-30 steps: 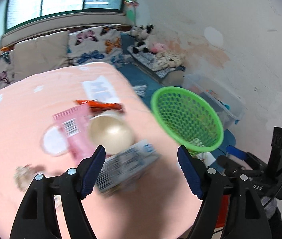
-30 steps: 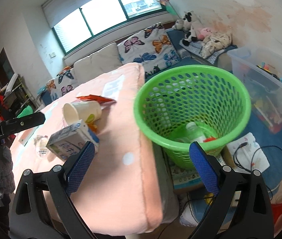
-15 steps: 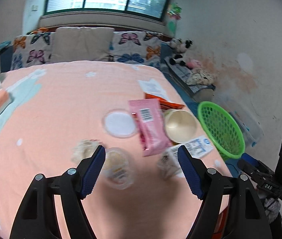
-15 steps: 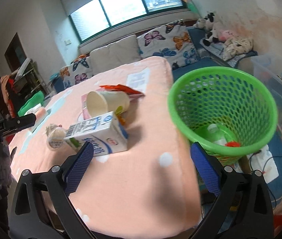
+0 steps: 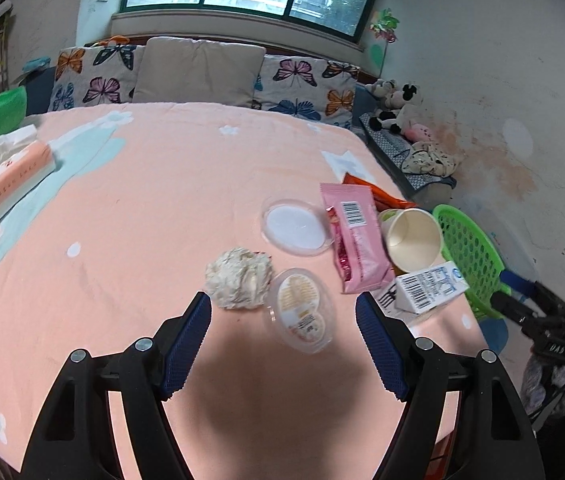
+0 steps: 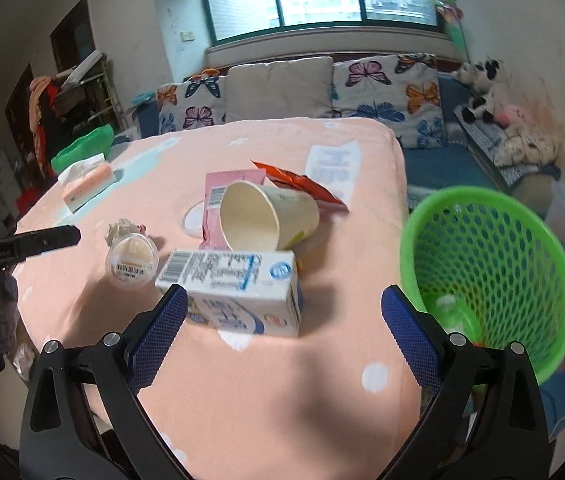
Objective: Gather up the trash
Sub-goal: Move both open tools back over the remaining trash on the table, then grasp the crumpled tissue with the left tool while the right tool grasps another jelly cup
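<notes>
Nearest the left wrist camera, the left gripper [image 5: 283, 322] hangs over the peach-coloured table [image 5: 130, 200] with its jaws standing wide apart and nothing between the pads; the small clear tub [image 5: 303, 310] lies just beyond the tips, slightly toward the right finger, and the crumpled paper wad [image 5: 239, 278] sits touching it on the left, so both look lined up for a straight reach. The right gripper [image 6: 280, 318] is likewise wide open and empty, poised above the table with the milk carton [image 6: 238, 290] lying on its side just past its left finger. The trash is bunched at the table's right edge, probably because the green basket [image 6: 490, 272] stands on the floor right beside that edge, open top upward, a short carry away; a bottle already lies in its bottom. Behind the carton the paper cup [image 6: 268, 216] lies tipped with its mouth toward the camera, resting on the pink wrapper [image 5: 356, 236], beside a round clear lid [image 5: 295, 227] and an orange wrapper [image 6: 302, 182]. Further back on the left, a tissue pack [image 5: 10, 182] lies well apart from the litter.
</notes>
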Tool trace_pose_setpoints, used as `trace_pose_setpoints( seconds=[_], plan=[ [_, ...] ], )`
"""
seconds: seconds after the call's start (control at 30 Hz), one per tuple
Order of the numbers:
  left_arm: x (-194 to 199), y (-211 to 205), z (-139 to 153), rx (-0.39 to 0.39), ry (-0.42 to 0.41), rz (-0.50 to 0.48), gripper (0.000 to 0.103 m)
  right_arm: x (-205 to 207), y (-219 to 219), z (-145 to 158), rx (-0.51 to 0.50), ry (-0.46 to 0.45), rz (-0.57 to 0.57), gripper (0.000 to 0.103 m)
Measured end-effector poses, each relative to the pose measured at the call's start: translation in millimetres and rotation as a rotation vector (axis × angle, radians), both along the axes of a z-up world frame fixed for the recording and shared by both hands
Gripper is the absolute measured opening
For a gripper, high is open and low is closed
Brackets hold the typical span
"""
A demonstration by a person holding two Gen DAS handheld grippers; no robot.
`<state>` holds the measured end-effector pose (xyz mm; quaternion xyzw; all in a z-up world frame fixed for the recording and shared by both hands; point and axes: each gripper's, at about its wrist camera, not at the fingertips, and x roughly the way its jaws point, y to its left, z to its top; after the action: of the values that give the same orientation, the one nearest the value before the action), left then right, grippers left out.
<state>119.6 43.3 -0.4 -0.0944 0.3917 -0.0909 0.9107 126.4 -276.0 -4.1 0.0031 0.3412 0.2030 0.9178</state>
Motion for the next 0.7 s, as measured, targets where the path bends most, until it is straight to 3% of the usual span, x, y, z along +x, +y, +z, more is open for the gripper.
trace_pose_setpoints(
  seconds=[0.3,0.7],
  plan=[
    [13,14,-18,0.002,0.035,0.043,0.072,26,30,1,-0.036,0.005,0.02,0.097],
    [62,28,-42,-0.131,0.133,0.057,0.062,44,53,-1,-0.028,0.022,0.025,0.097]
  ],
)
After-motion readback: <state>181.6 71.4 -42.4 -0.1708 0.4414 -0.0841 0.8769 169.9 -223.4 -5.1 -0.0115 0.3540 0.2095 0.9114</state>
